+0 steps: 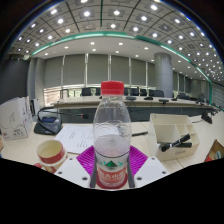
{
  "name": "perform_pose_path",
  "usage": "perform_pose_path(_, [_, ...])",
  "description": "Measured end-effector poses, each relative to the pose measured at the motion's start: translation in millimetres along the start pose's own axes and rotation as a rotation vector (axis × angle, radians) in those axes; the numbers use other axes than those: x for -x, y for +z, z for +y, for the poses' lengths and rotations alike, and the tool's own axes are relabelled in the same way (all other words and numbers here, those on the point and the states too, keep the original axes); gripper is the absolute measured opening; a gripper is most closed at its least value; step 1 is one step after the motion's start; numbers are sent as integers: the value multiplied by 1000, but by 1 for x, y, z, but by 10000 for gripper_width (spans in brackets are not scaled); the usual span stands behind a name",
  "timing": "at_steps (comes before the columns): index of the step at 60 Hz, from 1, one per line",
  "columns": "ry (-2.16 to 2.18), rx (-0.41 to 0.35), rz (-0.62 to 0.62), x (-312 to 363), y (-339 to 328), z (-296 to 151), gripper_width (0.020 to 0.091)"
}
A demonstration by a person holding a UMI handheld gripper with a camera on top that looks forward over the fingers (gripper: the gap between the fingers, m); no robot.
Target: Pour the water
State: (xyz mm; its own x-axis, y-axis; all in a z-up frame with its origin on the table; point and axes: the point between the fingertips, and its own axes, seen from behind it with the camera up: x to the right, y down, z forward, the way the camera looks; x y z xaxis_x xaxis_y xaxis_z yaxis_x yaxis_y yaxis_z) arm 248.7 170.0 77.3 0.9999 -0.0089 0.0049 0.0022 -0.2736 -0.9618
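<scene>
I hold my claw (112, 172) level at the bottom centre of the frame, both fingers clamped on the clear plastic water bottle with red cap and green label (112, 133). The bottle stands upright, long axis vertical, above the pale tabletop (80, 137). At lower left sits a red-rimmed paper cup (50, 154).

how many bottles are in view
1. The bottle with a red cap stands upright between the gripper fingers, close to the camera. None shows elsewhere on the table, though it may hide things behind it.
</scene>
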Motion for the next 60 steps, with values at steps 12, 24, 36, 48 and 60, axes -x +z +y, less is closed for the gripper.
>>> perform_pose_path(12, [-4, 101, -13, 4, -9, 14, 856])
perform_pose_path(24, [-14, 189, 34, 9, -65, 6, 859])
perform_pose_path(36, [27, 304, 54, 43, -168, -4, 858])
perform_pose_path(48, [28, 393, 68, 84, -293, -15, 859])
perform_pose_path(60, [-15, 398, 55, 115, -387, -28, 858])
